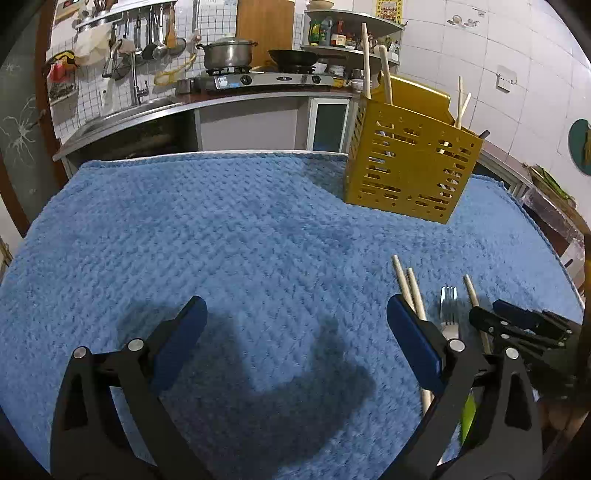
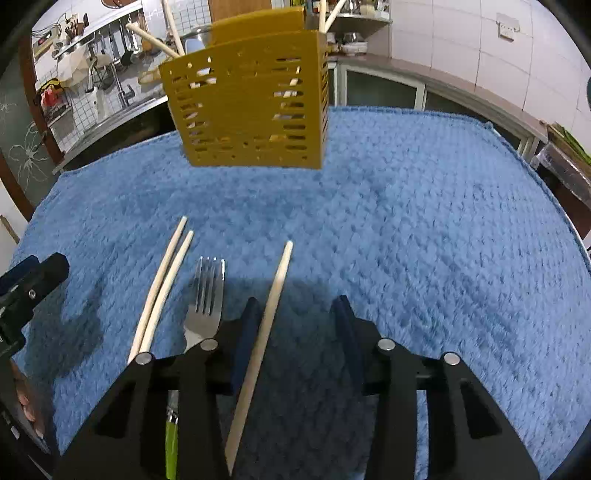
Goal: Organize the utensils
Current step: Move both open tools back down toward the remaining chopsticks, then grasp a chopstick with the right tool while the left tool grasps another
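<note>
A yellow slotted utensil holder (image 1: 410,166) (image 2: 251,107) stands upright at the far side of the blue towel (image 1: 221,229) (image 2: 424,221), with wooden sticks poking out of it. Nearer lie a pair of chopsticks (image 2: 162,291) (image 1: 410,288), a green-handled fork (image 2: 207,295) (image 1: 448,306) and a single chopstick (image 2: 273,306) (image 1: 471,291). My right gripper (image 2: 297,314) (image 1: 487,310) straddles the single chopstick, which lies against its left finger with a gap to the other; it is open. My left gripper (image 1: 295,310) (image 2: 33,273) is wide open over bare towel, left of the chopstick pair.
Behind the table runs a kitchen counter with a sink (image 1: 140,107), a gas stove (image 1: 266,79) carrying a pot and a pan, and shelves of bottles (image 1: 340,33). The towel's right edge (image 1: 517,199) drops off toward a tiled wall.
</note>
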`<state>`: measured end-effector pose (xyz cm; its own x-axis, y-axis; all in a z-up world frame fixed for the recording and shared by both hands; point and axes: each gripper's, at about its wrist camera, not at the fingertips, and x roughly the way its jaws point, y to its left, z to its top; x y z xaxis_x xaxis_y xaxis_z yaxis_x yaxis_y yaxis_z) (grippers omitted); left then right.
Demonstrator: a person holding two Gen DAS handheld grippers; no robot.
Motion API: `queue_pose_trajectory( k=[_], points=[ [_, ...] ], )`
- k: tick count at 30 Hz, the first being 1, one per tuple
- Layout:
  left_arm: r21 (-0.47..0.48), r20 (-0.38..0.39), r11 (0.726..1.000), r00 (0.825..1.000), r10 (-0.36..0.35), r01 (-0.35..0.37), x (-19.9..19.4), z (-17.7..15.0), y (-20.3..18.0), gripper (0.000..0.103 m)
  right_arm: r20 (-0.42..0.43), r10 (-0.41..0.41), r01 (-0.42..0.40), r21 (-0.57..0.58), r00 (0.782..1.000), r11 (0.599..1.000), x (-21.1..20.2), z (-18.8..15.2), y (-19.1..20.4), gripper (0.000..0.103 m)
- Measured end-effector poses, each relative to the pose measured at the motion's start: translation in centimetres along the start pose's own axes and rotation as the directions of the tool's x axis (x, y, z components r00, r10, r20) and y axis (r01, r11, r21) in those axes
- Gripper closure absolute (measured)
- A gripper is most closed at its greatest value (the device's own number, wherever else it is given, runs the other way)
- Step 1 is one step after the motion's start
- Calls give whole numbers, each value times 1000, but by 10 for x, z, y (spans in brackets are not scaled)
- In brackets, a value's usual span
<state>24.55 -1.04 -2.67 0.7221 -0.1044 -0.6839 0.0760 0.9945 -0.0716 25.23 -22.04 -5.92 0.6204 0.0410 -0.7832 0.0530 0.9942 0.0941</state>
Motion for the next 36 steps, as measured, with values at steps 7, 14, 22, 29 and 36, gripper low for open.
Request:
queue_pose_trajectory(
  k=[7, 14, 22, 29, 36],
  points=[
    [12, -53, 999, 998, -36, 37, 15, 6, -23, 12, -16, 40, -40, -11, 999, 999, 0, 10, -4, 100],
    [55, -130, 996, 989, -68, 76, 39, 9, -54, 33, -42, 40, -39, 18, 998, 999, 4, 14, -41, 102],
    [77, -207, 989, 972, -110, 129, 63, 14, -77, 66, -27, 70, -68, 56, 997, 996, 2, 16, -56, 102],
    [95, -206, 985, 971, -120, 142, 71, 15, -82, 92, -21, 97, -95, 99, 995, 991, 2, 13, -64, 100],
    [103, -190, 983, 973, -129, 150, 63, 14, -72, 97, -17, 122, -119, 110, 992, 987, 2, 15, -49, 99]
  ],
)
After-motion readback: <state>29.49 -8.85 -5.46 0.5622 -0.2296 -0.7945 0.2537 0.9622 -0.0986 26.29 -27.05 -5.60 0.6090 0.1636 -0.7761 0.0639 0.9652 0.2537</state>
